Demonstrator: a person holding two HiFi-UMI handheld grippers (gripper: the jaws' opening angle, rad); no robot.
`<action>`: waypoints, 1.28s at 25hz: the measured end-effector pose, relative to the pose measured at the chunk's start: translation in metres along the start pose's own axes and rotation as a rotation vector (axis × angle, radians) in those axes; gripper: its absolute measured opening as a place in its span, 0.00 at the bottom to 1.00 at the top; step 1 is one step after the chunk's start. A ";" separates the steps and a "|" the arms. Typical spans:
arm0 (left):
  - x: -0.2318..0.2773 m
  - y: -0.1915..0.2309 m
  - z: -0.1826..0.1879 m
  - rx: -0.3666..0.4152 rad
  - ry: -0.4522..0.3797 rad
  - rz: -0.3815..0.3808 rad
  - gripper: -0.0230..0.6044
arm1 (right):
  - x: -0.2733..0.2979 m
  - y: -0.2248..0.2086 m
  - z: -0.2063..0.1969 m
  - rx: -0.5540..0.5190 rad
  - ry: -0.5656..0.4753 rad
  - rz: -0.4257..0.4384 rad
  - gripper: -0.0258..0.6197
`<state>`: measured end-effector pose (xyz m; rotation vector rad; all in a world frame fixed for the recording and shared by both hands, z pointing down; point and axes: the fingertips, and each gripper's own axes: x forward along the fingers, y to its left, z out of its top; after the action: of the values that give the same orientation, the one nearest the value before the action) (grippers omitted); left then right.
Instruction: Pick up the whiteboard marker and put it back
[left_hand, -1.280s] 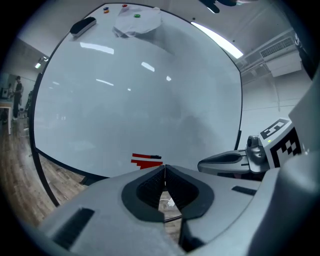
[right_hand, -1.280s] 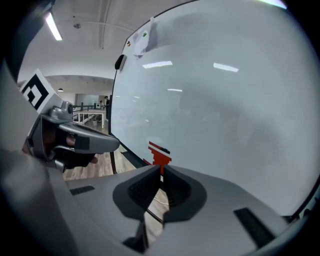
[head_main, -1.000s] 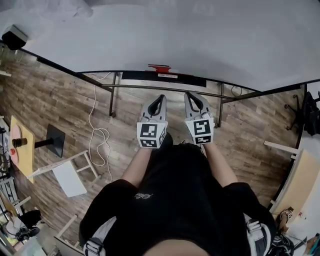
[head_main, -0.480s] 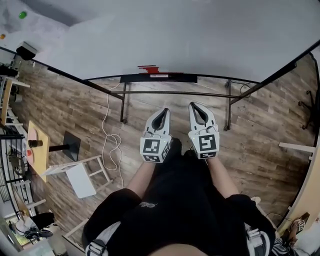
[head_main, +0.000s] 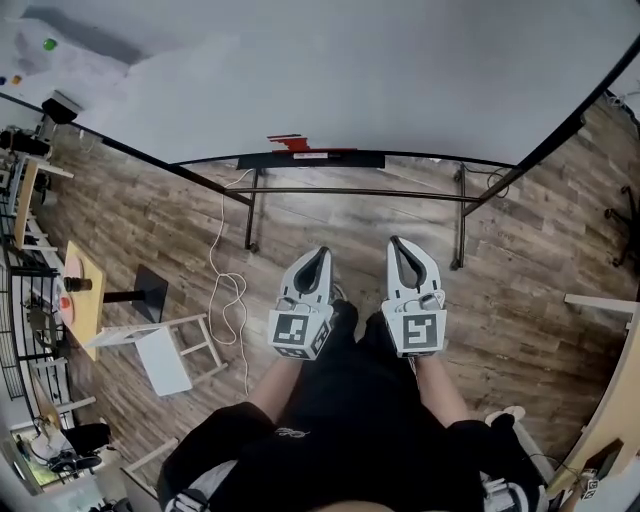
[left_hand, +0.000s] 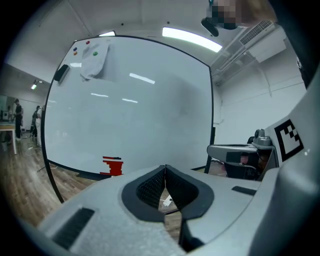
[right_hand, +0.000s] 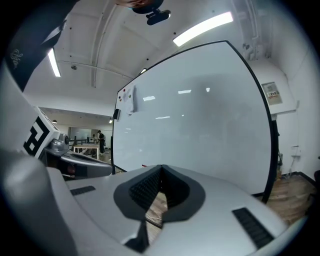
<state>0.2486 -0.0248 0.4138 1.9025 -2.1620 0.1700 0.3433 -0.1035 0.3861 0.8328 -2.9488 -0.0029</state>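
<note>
Jaws pressed together and empty, the left gripper (head_main: 318, 255) and right gripper (head_main: 399, 245) sit farther back from the whiteboard (head_main: 350, 80) than a second ago.

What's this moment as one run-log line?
left gripper: shut, empty | right gripper: shut, empty | whiteboard: ahead | red object: at its bottom edge

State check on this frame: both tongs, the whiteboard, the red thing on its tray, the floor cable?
left tongs: shut, empty.
right tongs: shut, empty.
whiteboard: upright, mostly blank.
red item: resting on the whiteboard's tray, untouched.
white cable: slack on the floor.
</note>
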 end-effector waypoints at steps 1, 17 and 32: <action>0.001 -0.001 0.005 0.005 -0.011 -0.004 0.05 | -0.001 0.000 0.003 -0.009 -0.005 0.000 0.04; 0.004 0.017 0.073 0.005 -0.181 -0.100 0.05 | 0.018 0.027 0.069 -0.075 -0.045 -0.059 0.04; -0.009 0.037 0.085 -0.005 -0.209 -0.125 0.05 | 0.025 0.054 0.076 -0.050 -0.054 -0.066 0.04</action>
<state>0.2030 -0.0329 0.3334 2.1297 -2.1569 -0.0603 0.2887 -0.0722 0.3136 0.9365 -2.9558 -0.1035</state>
